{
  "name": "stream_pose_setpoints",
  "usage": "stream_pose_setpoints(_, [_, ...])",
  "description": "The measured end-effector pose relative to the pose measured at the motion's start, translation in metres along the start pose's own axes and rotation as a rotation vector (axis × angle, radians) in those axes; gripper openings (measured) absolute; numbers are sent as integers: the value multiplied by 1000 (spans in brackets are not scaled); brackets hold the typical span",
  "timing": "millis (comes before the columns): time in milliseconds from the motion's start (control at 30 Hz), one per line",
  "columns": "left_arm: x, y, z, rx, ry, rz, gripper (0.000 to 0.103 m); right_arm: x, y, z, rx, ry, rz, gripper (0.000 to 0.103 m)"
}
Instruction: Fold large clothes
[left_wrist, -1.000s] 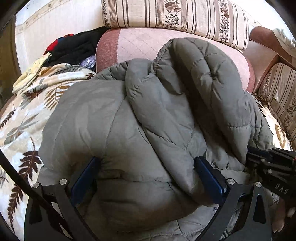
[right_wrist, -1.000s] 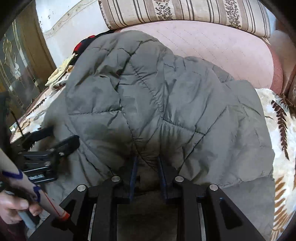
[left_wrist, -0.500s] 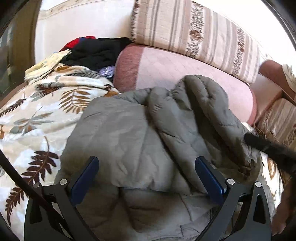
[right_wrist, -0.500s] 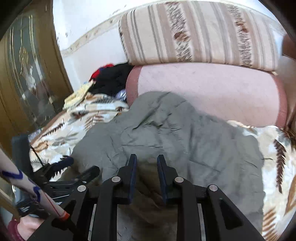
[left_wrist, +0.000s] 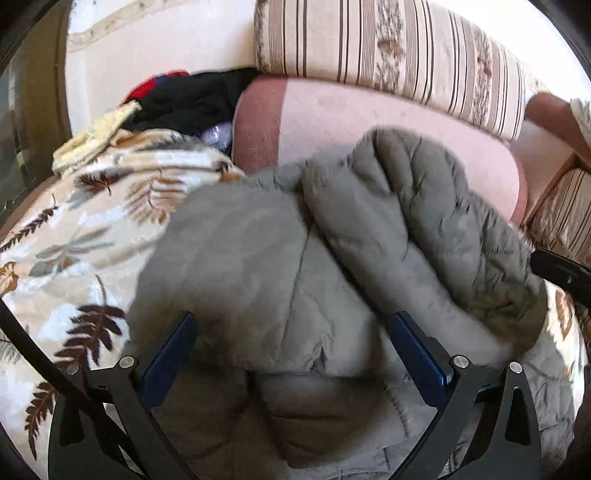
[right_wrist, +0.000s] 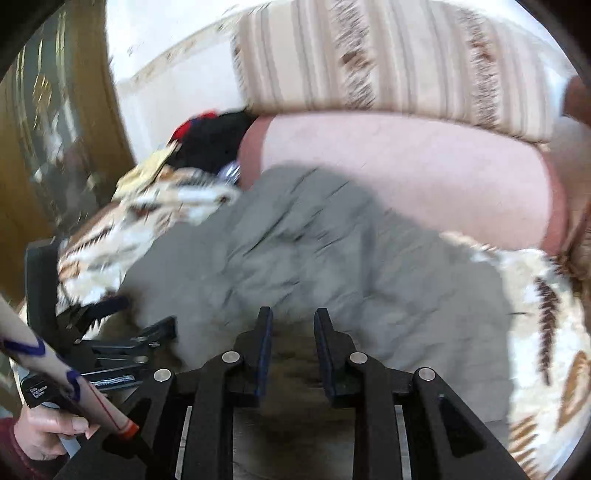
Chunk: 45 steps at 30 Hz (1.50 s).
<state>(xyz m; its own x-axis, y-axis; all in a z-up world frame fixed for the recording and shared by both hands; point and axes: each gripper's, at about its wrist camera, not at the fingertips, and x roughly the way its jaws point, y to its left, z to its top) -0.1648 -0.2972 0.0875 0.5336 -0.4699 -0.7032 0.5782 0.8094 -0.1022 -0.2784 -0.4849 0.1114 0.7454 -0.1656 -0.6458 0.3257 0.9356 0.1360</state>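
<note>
A: Where's the jacket (left_wrist: 288, 280)?
B: Bunched on the leaf-print blanket (left_wrist: 74, 236), against the pink cushion (left_wrist: 369, 118).
A: And the fingers?
B: Left gripper (left_wrist: 291, 336) spread wide over it, gripping nothing. Right gripper (right_wrist: 291, 328) narrowly parted, nothing pinched.

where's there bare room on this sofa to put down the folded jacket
Free: the leaf-print throw left of the grey jacket, and a narrower strip of it right of the jacket in the right wrist view. Crowded: the back left corner, where black clothes and a yellow cloth pile beside the pink bolster.
</note>
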Motion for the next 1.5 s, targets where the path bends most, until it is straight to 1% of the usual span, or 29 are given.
stream_pose_setpoints(33, [-5,1,2,-7,-25,5,103,-5,-9,2,17,-9,-13,28])
stream_pose_setpoints(100, [-12,1,3,-17,-66,-11,103,-6,-24,0,35,9,-52,29])
stream_pose_setpoints(167, [-12,-3,3,-9,-68,-50,103,-2,-36,-9,51,35,-78,29])
stream_pose_setpoints(233, [-7,-12,-1,19,-54,-82,103,5,-43,-20,58,61,-91,29])
stream_pose_setpoints(300, [4,-24,-7,69,-12,-85,103,13,-49,-35,76,102,-89,29])
stream_pose_setpoints(367, [18,-33,-14,112,48,-62,103,29,-47,-46,80,141,-95,29])
stream_pose_setpoints(433, [29,-37,-19,142,87,-31,103,39,-49,-55,95,146,-98,29])
stream_pose_setpoints(567, [28,-40,-22,161,89,-10,103,42,-44,-58,78,156,-121,29])
stream_pose_setpoints(633, [21,-40,-21,165,86,-7,103,31,-40,-54,83,151,-125,29])
stream_pose_setpoints(733, [6,-37,-20,143,81,-17,103,-1,-30,-57,88,125,-81,29])
stream_pose_setpoints(800, [-5,-35,-20,135,83,-23,103,-21,-23,-67,91,143,-62,33])
stream_pose_setpoints(900, [-27,-37,-26,149,71,-16,103,-54,-10,-92,86,181,-36,40])
stream_pose_setpoints(967, [-46,-37,-37,162,62,-13,103,-73,-7,-111,87,196,-26,40])
stream_pose_setpoints(1033, [-63,-34,-52,161,73,-26,103,-93,-4,-130,105,206,-6,40])
stream_pose_setpoints(1133, [-83,-24,-79,105,113,-41,103,-115,-2,-164,131,243,-18,40])
stream_pose_setpoints(1167, [-91,-19,-94,77,134,-41,103,-121,-2,-178,137,254,-23,40])
stream_pose_setpoints(1233, [-100,-12,-118,39,175,-28,103,-128,-2,-199,172,269,-24,40])
stream_pose_setpoints(1267, [-106,-8,-130,20,191,-25,103,-130,-3,-210,192,282,-11,40])
stream_pose_setpoints(1333, [-117,-1,-156,-13,227,-14,103,-137,-3,-228,214,273,-14,40])
stream_pose_setpoints(1400, [-126,-1,-175,8,224,18,103,-141,1,-242,222,262,-17,41])
stream_pose_setpoints(1500, [-132,-11,-190,87,200,74,103,-142,9,-248,171,238,-44,42])
